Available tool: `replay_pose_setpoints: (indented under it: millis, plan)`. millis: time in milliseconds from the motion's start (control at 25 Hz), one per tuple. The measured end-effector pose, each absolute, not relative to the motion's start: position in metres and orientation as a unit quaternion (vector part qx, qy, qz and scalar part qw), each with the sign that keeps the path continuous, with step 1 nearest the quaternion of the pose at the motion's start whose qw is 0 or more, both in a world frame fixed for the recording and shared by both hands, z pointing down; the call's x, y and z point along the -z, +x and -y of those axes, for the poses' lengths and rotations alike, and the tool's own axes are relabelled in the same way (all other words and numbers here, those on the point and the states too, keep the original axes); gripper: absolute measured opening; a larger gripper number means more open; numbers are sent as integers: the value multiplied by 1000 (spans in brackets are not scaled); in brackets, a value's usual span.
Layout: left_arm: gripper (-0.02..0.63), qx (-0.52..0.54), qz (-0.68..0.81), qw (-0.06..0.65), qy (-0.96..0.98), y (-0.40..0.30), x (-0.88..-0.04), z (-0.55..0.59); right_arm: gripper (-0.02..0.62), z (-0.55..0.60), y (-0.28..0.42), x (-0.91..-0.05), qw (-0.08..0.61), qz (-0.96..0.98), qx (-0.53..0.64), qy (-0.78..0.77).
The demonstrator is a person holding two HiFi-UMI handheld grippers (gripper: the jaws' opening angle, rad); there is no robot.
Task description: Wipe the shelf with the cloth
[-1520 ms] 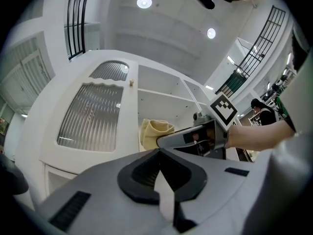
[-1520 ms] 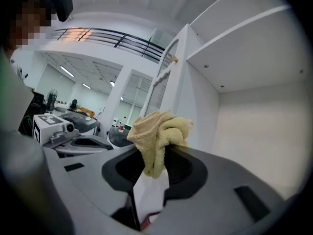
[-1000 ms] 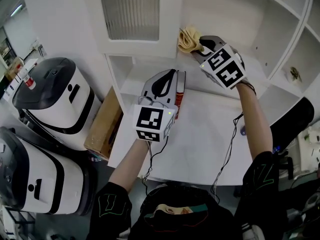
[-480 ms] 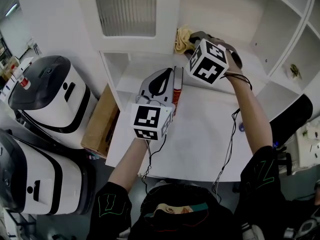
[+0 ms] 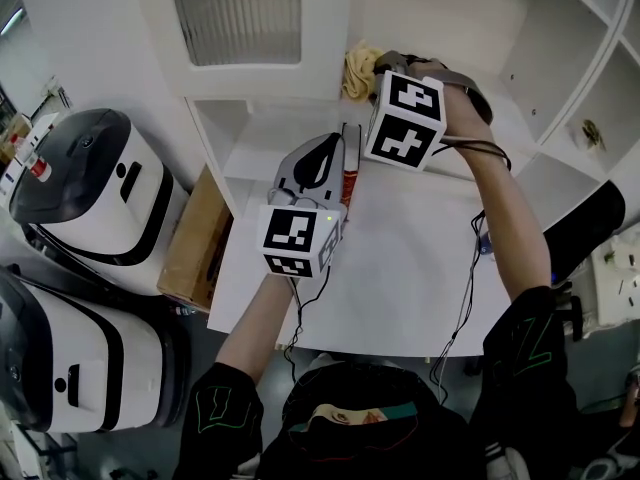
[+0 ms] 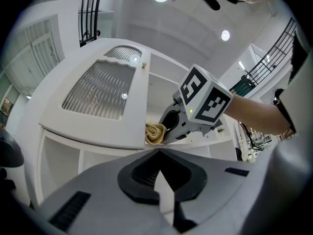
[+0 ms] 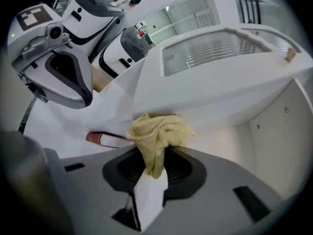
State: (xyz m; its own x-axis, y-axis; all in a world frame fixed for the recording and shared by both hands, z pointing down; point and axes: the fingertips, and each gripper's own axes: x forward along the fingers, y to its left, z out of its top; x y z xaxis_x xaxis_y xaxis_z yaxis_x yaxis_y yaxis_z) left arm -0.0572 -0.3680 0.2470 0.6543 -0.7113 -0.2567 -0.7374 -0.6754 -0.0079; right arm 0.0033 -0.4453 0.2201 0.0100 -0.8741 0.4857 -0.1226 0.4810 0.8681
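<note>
Right gripper view: the two jaws are closed on a crumpled yellow cloth, a fold of it caught between the tips while the rest bulges out in front of the right gripper. The bunched cloth sits at the left end of an open compartment of the white shelf, right against the edge of the ribbed-glass cabinet door. In the left gripper view the jaws are pressed together with nothing between them. The left gripper is held lower, over the white surface below the compartments, and points up toward the cloth. A red-spined book stands just beside its jaws in the head view. Further right, one side compartment holds a small object too small to identify. Left of the shelf unit stands a cardboard box, and beyond it two white, dark-trimmed machines.
</note>
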Motion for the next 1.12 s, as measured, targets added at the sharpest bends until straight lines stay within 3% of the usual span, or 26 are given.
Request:
replay_pose_setpoints:
  millis: [640, 1120]
  plan:
    - [0, -116, -367, 50, -922, -20, -250, 371, 103, 424, 52, -223, 600, 621, 283, 417]
    - [0, -105, -353, 47, -929, 3, -254, 363, 103, 415, 58, -223, 558, 648, 285, 433]
